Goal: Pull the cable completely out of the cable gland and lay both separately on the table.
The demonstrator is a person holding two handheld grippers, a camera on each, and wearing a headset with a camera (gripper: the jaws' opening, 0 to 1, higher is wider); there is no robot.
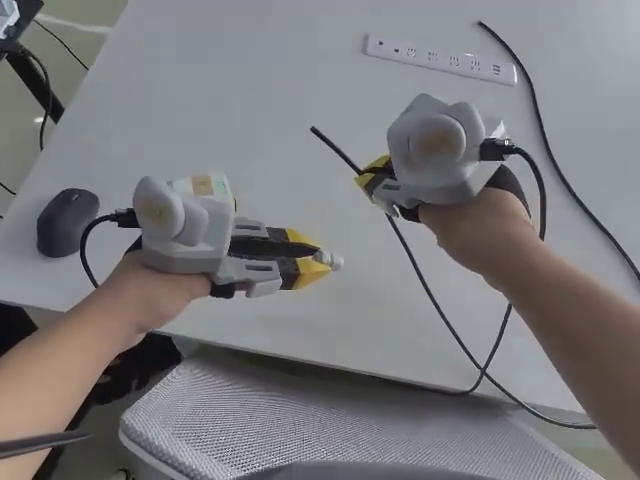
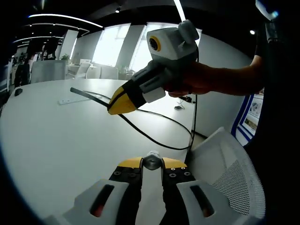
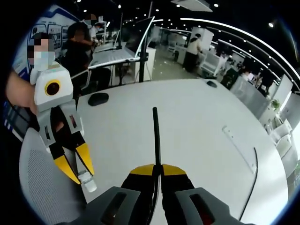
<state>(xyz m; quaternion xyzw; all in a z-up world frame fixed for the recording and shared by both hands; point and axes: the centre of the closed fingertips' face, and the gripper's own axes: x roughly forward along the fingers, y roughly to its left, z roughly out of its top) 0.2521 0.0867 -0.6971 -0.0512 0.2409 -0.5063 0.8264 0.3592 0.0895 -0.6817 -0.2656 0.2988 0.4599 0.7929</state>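
Cable gland (image 2: 152,160) nipped by left claw (image 2: 152,166); right claw (image 3: 158,169) pinches cable (image 3: 155,131).

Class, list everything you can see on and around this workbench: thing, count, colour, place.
Table: one, white, under the work.
Cable: one, black, clamped by the right gripper, free end over the table.
Cable gland: one, pale grey, held by the left gripper, apart from the cable.
Power strip: one, white, table's far side.
Mouse: one, dark grey, table's left edge.
Chair: one, grey mesh, at table's near edge.
Grippers: two, grey with yellow-and-black fingers, both shut.
Hands: two, left hand and right hand, each holding a gripper.
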